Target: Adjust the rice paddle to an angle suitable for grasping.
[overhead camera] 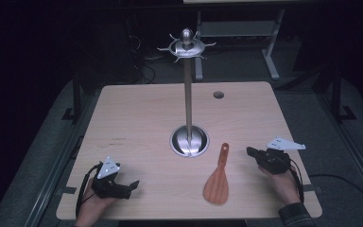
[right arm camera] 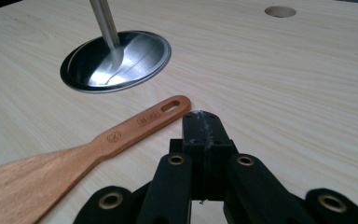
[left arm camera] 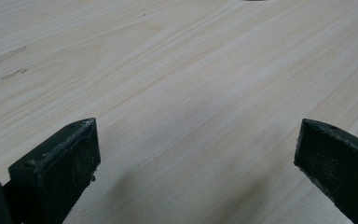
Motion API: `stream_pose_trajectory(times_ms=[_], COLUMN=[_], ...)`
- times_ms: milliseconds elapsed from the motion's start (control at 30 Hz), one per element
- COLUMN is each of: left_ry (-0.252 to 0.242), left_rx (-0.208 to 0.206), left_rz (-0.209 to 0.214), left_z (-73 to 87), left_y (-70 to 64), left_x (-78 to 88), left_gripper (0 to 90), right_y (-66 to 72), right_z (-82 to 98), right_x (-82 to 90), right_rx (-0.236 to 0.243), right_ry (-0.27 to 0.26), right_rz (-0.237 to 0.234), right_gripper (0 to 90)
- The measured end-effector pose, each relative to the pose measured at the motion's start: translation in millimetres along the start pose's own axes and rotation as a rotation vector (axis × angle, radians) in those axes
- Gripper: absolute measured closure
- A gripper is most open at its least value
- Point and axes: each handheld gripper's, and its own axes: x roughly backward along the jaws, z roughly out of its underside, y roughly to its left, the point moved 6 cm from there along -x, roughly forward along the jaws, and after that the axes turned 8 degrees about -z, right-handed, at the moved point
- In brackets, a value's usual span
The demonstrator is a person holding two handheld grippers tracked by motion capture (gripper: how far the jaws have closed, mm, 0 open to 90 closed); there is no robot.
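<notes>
A wooden spatula (overhead camera: 218,179) lies flat on the table, blade toward the front edge and its slotted handle end (right arm camera: 170,106) pointing at the stand. A steel utensil stand (overhead camera: 188,85) rises from a round base (right arm camera: 116,60) at the table's middle, with a ring of hooks (overhead camera: 187,47) on top. My right gripper (overhead camera: 252,152) rests on the table to the right of the spatula handle; its jaws are pressed together, shut on nothing (right arm camera: 202,122). My left gripper (overhead camera: 131,186) rests near the front left, jaws wide apart over bare wood (left arm camera: 198,154).
The light wooden table (overhead camera: 137,113) has a round cable hole (overhead camera: 218,94) at the back right. Dark floor and metal frame legs surround the table. A hand holds each gripper near the front edge.
</notes>
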Motion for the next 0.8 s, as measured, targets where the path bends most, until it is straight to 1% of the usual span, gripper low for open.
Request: stream_pose_trajectory(times_ms=[67, 100, 200, 233, 300, 433, 467, 533, 633, 667, 800], left_ry=[0.001, 0.007, 0.004, 0.004, 0.002, 0.005, 0.007, 0.006, 0.006, 0.007, 0.003], left_rx=[0.0, -0.009, -0.005, -0.006, 0.01, 0.009, 0.004, -0.001, 0.002, 0.0, 0.0], left_rz=[0.001, 0.0, 0.0, 0.001, 0.004, 0.003, 0.003, 0.002, 0.002, 0.002, 0.002], left_z=[0.1, 0.5, 0.4, 0.4, 0.3, 0.2, 0.2, 0.2, 0.4, 0.4, -0.1], left_y=[0.2, 1.1, 0.7, 0.4, -1.2, -0.8, -0.3, 0.4, 0.2, 0.3, 0.2], left_x=[0.1, 0.4, -0.1, 0.1, 0.1, 0.1, 0.1, -0.2, 0.6, 0.9, 1.3], left_gripper=[0.0, 0.0, 0.0, 0.0, 0.0, 0.0, 0.0, 0.0, 0.0, 0.0, 0.0], right_y=[-0.3, -1.1, -3.5, -4.5, -6.3, -9.9, -12.0, -12.8, -16.1, -16.1, -12.7], right_z=[-1.2, -2.1, -4.9, -6.1, -8.9, -12.2, -12.6, -12.7, -10.8, -10.8, -7.3], right_x=[-0.8, -1.6, -4.9, -6.3, -9.9, -17.1, -20.9, -22.7, -30.8, -30.8, -37.3], right_rx=[-0.003, -0.001, 0.004, 0.005, 0.001, -0.008, -0.01, -0.017, -0.024, -0.024, -0.016], right_ry=[-0.001, 0.0, -0.008, -0.014, -0.026, -0.053, -0.064, -0.071, -0.064, -0.064, -0.031], right_rz=[-0.005, -0.004, 0.004, 0.006, 0.007, 0.002, 0.0, -0.004, -0.007, -0.007, -0.02], right_gripper=[89.5, 89.5, 89.5, 89.5, 89.5, 89.4, 89.4, 89.4, 89.4, 89.4, 89.4])
